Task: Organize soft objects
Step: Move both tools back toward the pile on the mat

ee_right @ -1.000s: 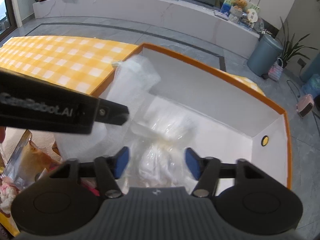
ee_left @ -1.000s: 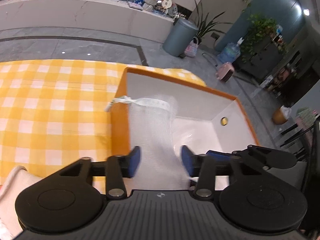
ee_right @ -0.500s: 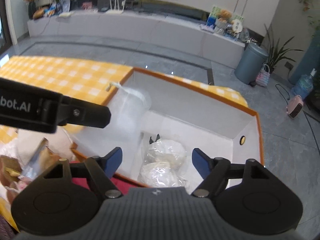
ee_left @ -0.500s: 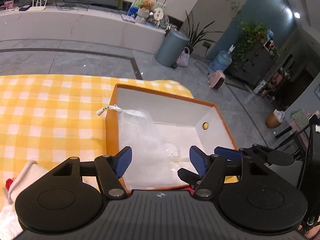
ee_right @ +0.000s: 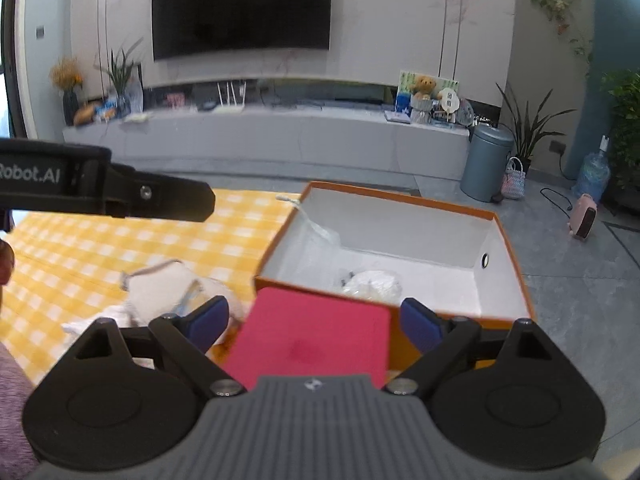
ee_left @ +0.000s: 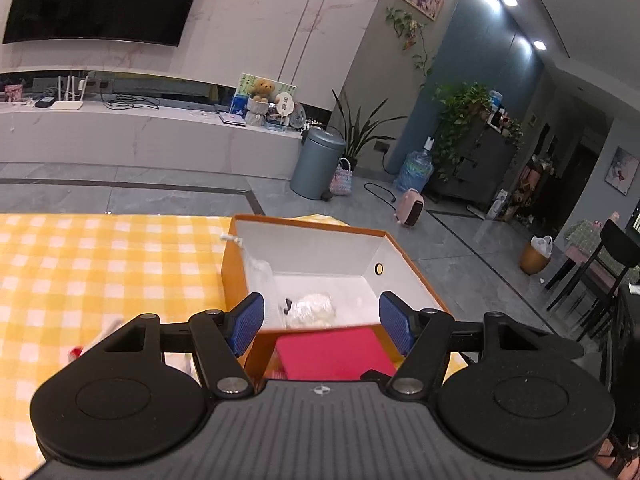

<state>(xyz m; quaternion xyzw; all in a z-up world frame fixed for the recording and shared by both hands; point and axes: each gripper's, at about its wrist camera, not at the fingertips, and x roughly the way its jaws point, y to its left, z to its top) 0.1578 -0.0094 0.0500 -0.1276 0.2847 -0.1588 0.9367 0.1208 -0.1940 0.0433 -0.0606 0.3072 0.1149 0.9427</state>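
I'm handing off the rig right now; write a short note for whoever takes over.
Left gripper: open, empty.
Right gripper: open, empty, jaws just widened.
Orange box: holds the mesh bag, draped against its left wall, and a bagged white soft item.
Left: the pale soft items on the checked cloth, and the red flat piece in front of the box.

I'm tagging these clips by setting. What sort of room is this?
Most likely a home living room: a large wall-mounted TV above a long low media console, potted plants, and a table with a yellow checked tablecloth.
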